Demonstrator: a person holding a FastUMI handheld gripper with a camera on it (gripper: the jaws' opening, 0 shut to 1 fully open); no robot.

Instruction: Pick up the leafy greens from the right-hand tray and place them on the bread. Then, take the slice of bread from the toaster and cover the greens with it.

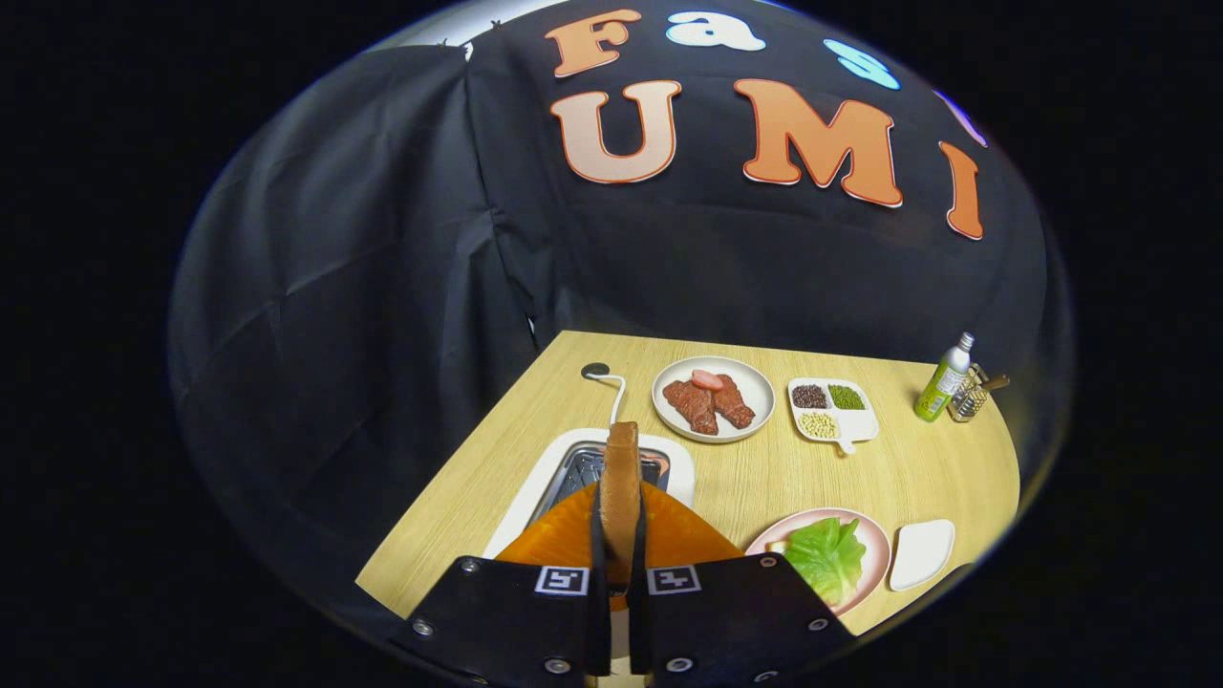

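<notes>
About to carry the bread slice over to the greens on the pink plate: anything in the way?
Nothing visible. The fingers are shut on the upright bread slice, above the toaster. Bare table lies between it and the pink plate holding the greens.

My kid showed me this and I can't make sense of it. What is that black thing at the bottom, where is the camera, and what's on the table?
No robot here: a person holds a tool with two-finger tongs, and a fisheye camera rides on it, looking forward along the fingers. The tongs are shut on a slice of bread, held upright on edge above the toaster. On the wooden table, beyond the fingers, sit a plate of meat, a divided dish of beans, and a green bottle. Beside the fingers, to the right, a pink plate holds a lettuce leaf, with a small white dish next to it.
</notes>
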